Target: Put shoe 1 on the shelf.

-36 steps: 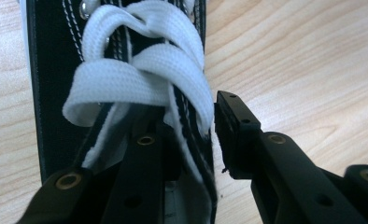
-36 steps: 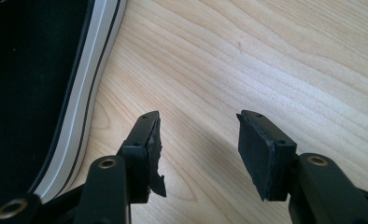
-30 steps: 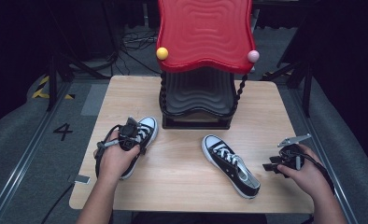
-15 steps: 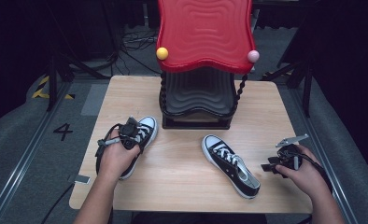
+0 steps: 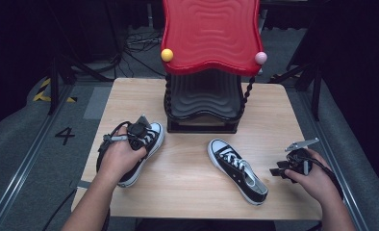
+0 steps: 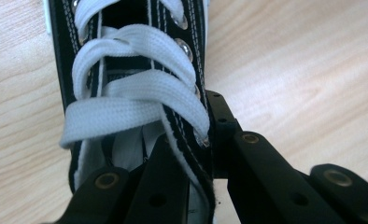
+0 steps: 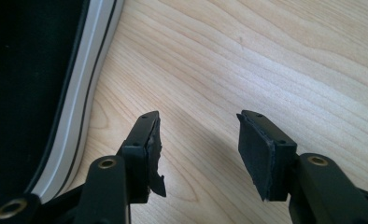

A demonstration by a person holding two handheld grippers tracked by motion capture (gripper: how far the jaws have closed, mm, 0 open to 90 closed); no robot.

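Two hand-held grippers: L (image 5: pixel 142 131) clamped on sneaker (image 5: pixel 146 144), R (image 5: pixel 291 166) agape.

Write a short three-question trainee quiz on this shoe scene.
1. True or false: the left gripper is clamped on the left shoe at its laced side.
2. The right gripper has its jaws: A) apart over bare table, B) shut on the right shoe, C) shut on a lace.
3. What stands behind the shoes?

Key: 1 true. 2 A. 3 a red-topped black rack.
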